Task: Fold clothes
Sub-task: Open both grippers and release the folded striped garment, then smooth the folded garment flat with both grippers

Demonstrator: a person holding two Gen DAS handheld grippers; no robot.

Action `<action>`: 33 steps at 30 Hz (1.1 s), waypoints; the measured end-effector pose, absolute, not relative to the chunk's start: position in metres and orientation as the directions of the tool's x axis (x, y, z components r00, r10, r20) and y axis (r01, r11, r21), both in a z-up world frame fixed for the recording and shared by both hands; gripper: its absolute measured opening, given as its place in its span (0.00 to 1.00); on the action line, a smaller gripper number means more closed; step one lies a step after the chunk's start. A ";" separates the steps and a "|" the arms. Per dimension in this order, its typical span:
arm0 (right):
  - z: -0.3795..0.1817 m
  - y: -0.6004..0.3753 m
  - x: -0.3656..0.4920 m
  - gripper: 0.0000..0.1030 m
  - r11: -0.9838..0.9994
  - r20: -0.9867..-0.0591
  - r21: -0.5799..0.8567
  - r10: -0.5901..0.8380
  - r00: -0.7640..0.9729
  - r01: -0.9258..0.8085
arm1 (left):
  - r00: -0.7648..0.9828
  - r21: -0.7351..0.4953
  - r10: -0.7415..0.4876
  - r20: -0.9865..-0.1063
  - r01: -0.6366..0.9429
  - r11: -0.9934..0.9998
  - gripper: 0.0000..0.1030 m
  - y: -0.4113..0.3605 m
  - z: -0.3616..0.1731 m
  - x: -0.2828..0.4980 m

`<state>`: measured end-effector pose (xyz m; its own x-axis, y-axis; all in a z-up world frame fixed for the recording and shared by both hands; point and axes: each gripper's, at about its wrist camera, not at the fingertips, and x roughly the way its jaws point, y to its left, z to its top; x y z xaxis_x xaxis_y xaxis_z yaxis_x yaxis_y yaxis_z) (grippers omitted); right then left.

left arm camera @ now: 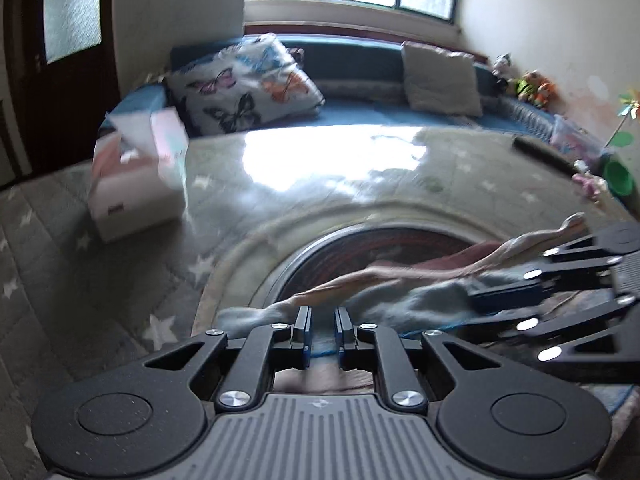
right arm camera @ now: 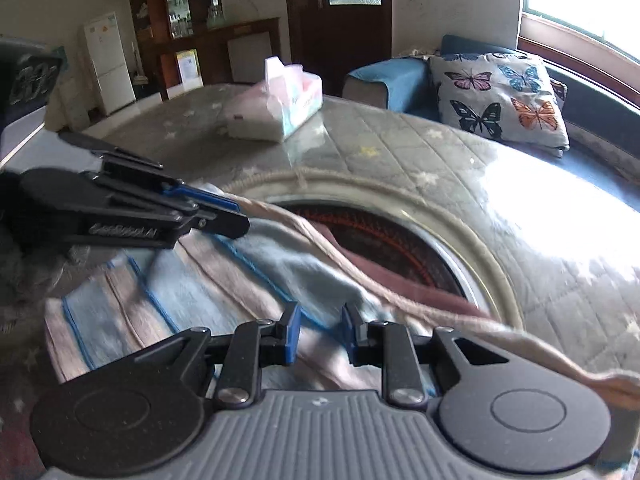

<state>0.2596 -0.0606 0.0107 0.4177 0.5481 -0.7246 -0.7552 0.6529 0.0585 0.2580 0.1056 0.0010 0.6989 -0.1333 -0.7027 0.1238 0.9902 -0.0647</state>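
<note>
A striped towel [right arm camera: 168,300], light blue and pinkish with blue trim, lies partly folded on the table. One long edge of it is lifted and stretched between both grippers. My left gripper [left arm camera: 324,334] is shut on a blue bit of that edge; the right wrist view shows it at the left [right arm camera: 224,210], low over the towel. My right gripper [right arm camera: 320,332] has towel filling the narrow gap between its blue pads. In the left wrist view it is at the right [left arm camera: 480,296], clamped on the blue cloth. A pink hem [right arm camera: 400,296] runs past its right side.
The table [left arm camera: 360,168] has a grey quilted star cover under shiny glass, with a dark round inset [right arm camera: 392,236] beside the towel. A tissue box [right arm camera: 288,100] stands further back. A blue sofa with a butterfly cushion [left arm camera: 244,84], toys [left arm camera: 532,84] and a green bowl [left arm camera: 618,178] border the table.
</note>
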 end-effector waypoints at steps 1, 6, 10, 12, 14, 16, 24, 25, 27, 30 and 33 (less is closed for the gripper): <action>0.010 -0.067 0.260 0.22 0.662 -0.726 0.058 0.542 0.424 -0.747 | 0.700 -0.070 -0.136 -0.701 0.122 0.990 0.14 0.108 -0.001 0.257; 0.011 -0.103 0.265 0.23 0.733 -0.728 0.054 0.494 0.476 -0.678 | 0.703 -0.068 -0.133 -0.698 0.120 0.991 0.14 0.108 -0.001 0.256; 0.014 -0.127 0.269 0.24 0.775 -0.715 0.054 0.470 0.518 -0.630 | 0.704 -0.064 -0.130 -0.698 0.119 0.991 0.14 0.107 -0.001 0.256; 0.015 -0.141 0.276 0.24 0.805 -0.703 0.038 0.442 0.556 -0.592 | 0.704 -0.064 -0.130 -0.698 0.120 0.991 0.14 0.107 -0.001 0.257; 0.015 -0.155 0.283 0.24 0.834 -0.691 0.033 0.417 0.591 -0.550 | 0.705 -0.063 -0.130 -0.697 0.121 0.991 0.14 0.107 -0.001 0.257; 0.014 -0.170 0.290 0.24 0.864 -0.683 0.047 0.394 0.615 -0.500 | 0.705 -0.062 -0.131 -0.697 0.122 0.991 0.14 0.107 -0.001 0.256; 0.011 -0.216 0.305 0.19 0.914 -0.679 0.110 0.356 0.642 -0.390 | 0.707 -0.057 -0.126 -0.696 0.121 0.991 0.14 0.106 -0.001 0.256; 0.013 -0.216 0.304 0.20 0.916 -0.673 0.109 0.355 0.649 -0.387 | 0.706 -0.055 -0.124 -0.697 0.120 0.991 0.15 0.106 -0.001 0.256; 0.018 -0.217 0.301 0.22 0.918 -0.661 0.108 0.353 0.663 -0.381 | 0.706 -0.050 -0.120 -0.698 0.120 0.992 0.17 0.104 -0.001 0.256; 0.015 -0.213 0.302 0.22 0.914 -0.687 0.075 0.337 0.644 -0.399 | 0.707 -0.044 -0.113 -0.698 0.116 0.992 0.17 0.103 0.000 0.256; 0.016 -0.213 0.302 0.22 0.911 -0.692 0.067 0.336 0.639 -0.407 | 0.709 -0.040 -0.108 -0.697 0.112 0.993 0.26 0.102 0.003 0.252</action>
